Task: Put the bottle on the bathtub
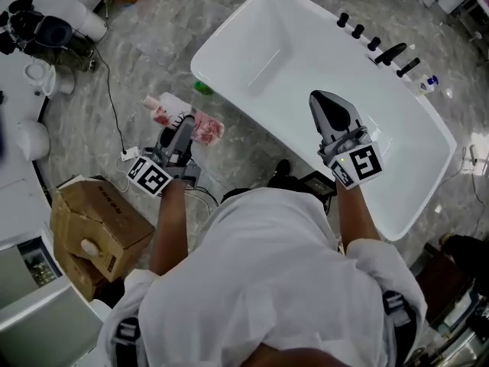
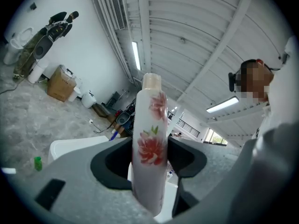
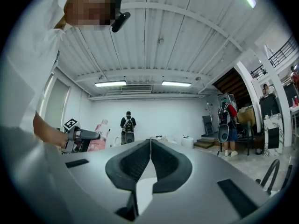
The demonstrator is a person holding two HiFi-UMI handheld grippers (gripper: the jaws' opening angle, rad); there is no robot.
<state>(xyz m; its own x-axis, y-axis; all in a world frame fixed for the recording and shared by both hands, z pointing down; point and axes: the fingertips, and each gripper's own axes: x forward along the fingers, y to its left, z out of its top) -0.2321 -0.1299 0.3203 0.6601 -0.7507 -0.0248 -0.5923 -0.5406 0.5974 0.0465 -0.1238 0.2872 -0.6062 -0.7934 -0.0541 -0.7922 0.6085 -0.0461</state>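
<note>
A white bottle with red flower print (image 1: pixel 183 119) (image 2: pixel 149 143) is clamped between the jaws of my left gripper (image 1: pixel 183 128) (image 2: pixel 149 164), held above the floor just left of the white bathtub (image 1: pixel 252 21). In the left gripper view the bottle stands upright between the dark pads, cap at top. My right gripper (image 1: pixel 330 113) (image 3: pixel 150 167) hovers over the tub's inside, jaws closed together with nothing between them. In the right gripper view the left gripper (image 3: pixel 81 139) and the bottle (image 3: pixel 98 136) show at the left.
Black taps and handles (image 1: pixel 382 48) line the tub's far rim. A small green object (image 1: pixel 202 88) lies on the marble floor by the tub's corner. A cardboard box (image 1: pixel 95 228) sits at the left, a cable and plug (image 1: pixel 128 153) near it. People stand far off in the right gripper view.
</note>
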